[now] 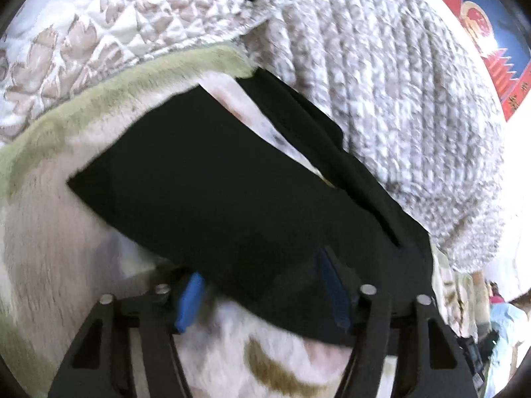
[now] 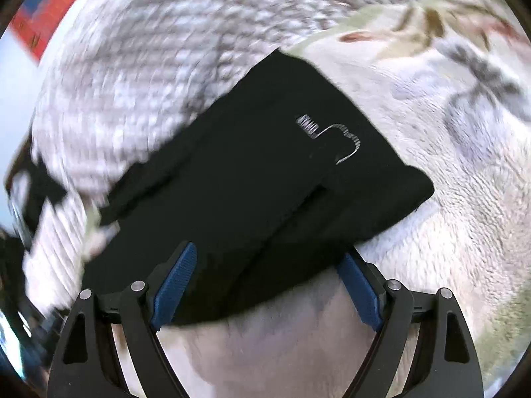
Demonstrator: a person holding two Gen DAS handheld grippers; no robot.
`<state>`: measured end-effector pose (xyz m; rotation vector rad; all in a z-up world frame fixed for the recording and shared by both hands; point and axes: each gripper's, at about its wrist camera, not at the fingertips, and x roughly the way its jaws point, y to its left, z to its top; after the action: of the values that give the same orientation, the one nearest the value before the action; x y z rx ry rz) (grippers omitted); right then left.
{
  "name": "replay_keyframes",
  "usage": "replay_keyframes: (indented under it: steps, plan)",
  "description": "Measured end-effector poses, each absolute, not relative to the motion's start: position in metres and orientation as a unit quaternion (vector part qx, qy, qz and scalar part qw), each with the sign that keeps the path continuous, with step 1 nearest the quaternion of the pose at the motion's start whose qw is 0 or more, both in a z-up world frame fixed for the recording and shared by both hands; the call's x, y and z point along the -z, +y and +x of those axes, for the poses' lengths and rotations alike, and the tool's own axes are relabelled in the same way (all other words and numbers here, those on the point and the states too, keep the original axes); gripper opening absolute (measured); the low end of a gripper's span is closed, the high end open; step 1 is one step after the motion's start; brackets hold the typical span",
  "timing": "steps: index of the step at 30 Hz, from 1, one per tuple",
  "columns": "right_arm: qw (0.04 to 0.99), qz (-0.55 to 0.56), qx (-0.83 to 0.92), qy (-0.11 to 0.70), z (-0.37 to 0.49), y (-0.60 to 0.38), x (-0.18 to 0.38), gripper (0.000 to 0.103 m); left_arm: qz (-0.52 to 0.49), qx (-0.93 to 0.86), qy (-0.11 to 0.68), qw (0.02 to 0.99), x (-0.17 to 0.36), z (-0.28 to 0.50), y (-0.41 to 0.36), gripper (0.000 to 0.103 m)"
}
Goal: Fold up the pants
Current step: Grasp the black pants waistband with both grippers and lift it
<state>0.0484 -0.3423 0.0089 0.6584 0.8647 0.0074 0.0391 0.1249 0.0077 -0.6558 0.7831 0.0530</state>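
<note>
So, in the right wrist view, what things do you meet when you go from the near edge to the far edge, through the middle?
Right gripper, jaws open → bare patch of pale fleece blanket → folded black pants, their near edge between the jaws → white stitched mark on the pants → grey-white knitted blanket.

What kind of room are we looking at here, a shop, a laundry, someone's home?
Most likely a bedroom at home. The black pants lie on a plush blanket spread like bedding, with a quilted bedspread and a heaped knit-textured cover beside it.
</note>
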Motion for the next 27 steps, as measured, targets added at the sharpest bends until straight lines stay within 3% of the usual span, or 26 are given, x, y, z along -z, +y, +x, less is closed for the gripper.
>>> replay_keyframes:
  steps: [2, 4, 6, 9, 14, 27]
  plan:
    - [0.853, 0.335, -0.002, 0.4, 0.053, -0.349, -0.006, 0.081, -0.318, -0.045, 0.372, 0.871, -0.004, 0.044, 0.133, 0.047]
    - [0.851, 0.345, 0.01, 0.396, 0.058, -0.354, -0.003, 0.07, -0.322, -0.059, 0.371, 0.869, -0.002, 0.046, 0.141, 0.032]
    - [0.851, 0.353, 0.02, 0.388, 0.057, -0.361, -0.001, 0.049, -0.319, -0.067, 0.37, 0.87, 0.0, 0.048, 0.145, 0.024]
    - [0.847, 0.357, 0.034, 0.392, 0.058, -0.369, 0.006, 0.028, -0.304, -0.074, 0.37, 0.875, 0.001, 0.052, 0.146, 0.013]
    - [0.846, 0.353, 0.035, 0.398, 0.066, -0.374, 0.007, 0.007, -0.283, -0.083, 0.377, 0.878, -0.002, 0.056, 0.146, 0.004]
    - [0.862, 0.334, 0.015, 0.38, 0.002, -0.382, -0.049, 0.004, -0.262, -0.058, 0.363, 0.892, -0.055, -0.034, 0.146, 0.003]
